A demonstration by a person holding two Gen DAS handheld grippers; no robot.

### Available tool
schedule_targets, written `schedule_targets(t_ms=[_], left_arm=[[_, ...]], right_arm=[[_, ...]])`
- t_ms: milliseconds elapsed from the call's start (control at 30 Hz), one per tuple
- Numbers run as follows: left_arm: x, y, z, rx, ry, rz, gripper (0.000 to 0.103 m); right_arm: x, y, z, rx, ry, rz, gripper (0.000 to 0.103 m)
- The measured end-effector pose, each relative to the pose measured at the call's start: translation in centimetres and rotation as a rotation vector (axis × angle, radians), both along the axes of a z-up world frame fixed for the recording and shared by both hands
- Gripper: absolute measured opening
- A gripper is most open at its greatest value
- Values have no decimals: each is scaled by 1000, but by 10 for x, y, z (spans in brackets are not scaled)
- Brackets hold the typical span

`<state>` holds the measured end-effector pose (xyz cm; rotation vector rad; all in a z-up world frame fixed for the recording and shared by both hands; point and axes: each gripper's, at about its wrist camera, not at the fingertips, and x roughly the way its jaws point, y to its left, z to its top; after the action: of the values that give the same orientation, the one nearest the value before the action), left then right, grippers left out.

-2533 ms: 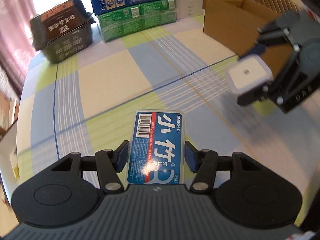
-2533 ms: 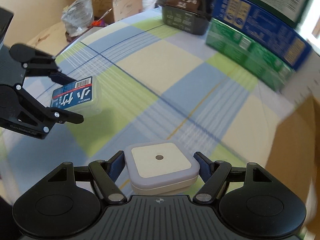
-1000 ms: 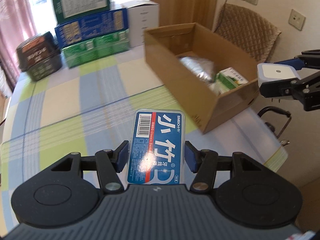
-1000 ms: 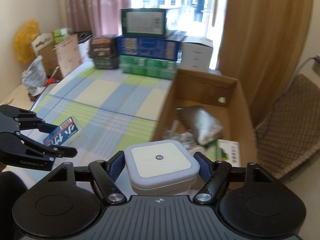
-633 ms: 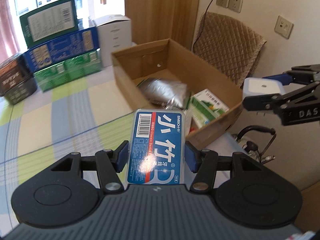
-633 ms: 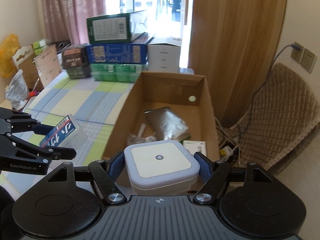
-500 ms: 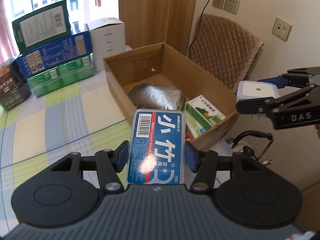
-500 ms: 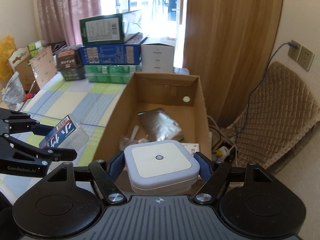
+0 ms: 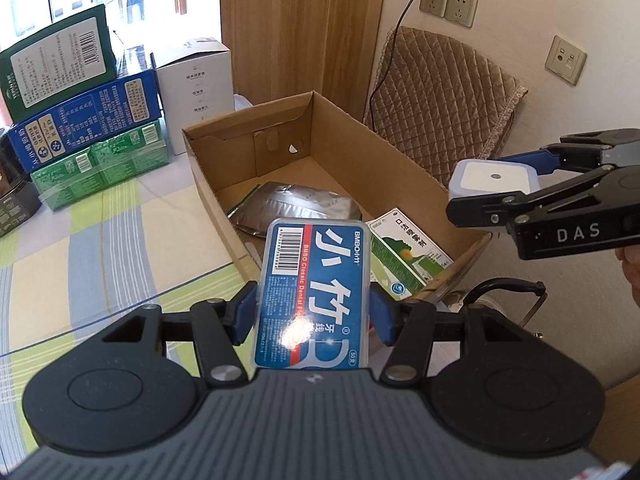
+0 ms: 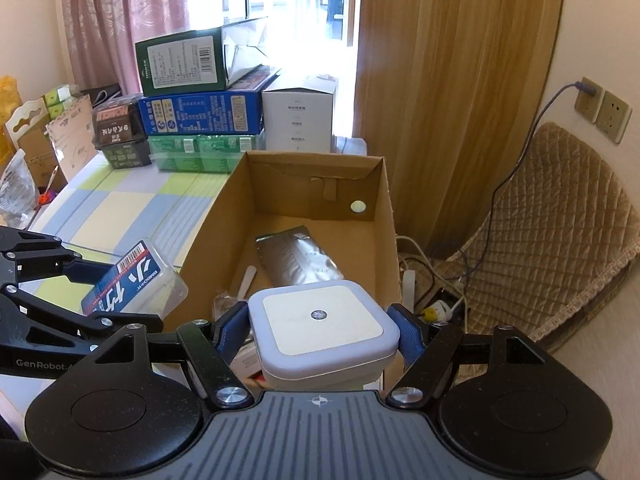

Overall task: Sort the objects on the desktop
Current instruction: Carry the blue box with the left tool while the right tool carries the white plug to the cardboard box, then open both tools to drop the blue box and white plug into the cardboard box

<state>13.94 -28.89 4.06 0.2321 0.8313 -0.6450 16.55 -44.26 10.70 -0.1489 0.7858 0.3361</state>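
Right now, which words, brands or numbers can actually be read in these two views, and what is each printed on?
"BMBO小竹", "Classic Dental Flo…": blue floss case in the left claw.
"DAS": arm of the right claw, left wrist view.
"GenRobot.A…": left claw's arm, right wrist view.
"HONGLI", roughly: dark box, printed upside down.
Green carton in the cardboard box, stacked cartons and white box: too small.
Square white device: none.

A lived-in room of a home: pink patterned curtains [image 10: 100, 20] by a bright window, a wooden door [image 10: 452, 80], wall sockets [image 9: 448, 2] with a plugged-in cable, a quilted chair cover [image 9: 444, 96], a checked cloth on the tabletop [image 10: 120, 208], and stacked grocery cartons [image 10: 200, 116] beside an open cardboard box [image 10: 312, 184].
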Motion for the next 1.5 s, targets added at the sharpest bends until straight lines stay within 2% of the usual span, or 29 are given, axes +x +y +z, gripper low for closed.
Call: schedule_targets(t_ms=[633,667,700,733,833,1067,1500], left_arm=[[36,-22,-14,-45,37,-12,53],[39,-23,-15,-56,43,-14,56],[42,-23,-16,-64,48,-9,68],[42,-23,-16,-68,41,-5,71],[39,-24,-15,-41,9,-22,71],[32,-15,-17,0,-9,-19,71],[28,-3,-17,7,-6,-9,71]], right_arm=[[33,-5,-9,11,17,-41,72],[34,-6,-9,11,17,-45,72],[35,-6,-9,12,18,-47,72],[35,-7,-9,13,19,-49,72],[36,-9,-10,15,22,-51,72],[35,-8,-12,26,30,-47,72],[38,5,-10,43,33,-32,72]])
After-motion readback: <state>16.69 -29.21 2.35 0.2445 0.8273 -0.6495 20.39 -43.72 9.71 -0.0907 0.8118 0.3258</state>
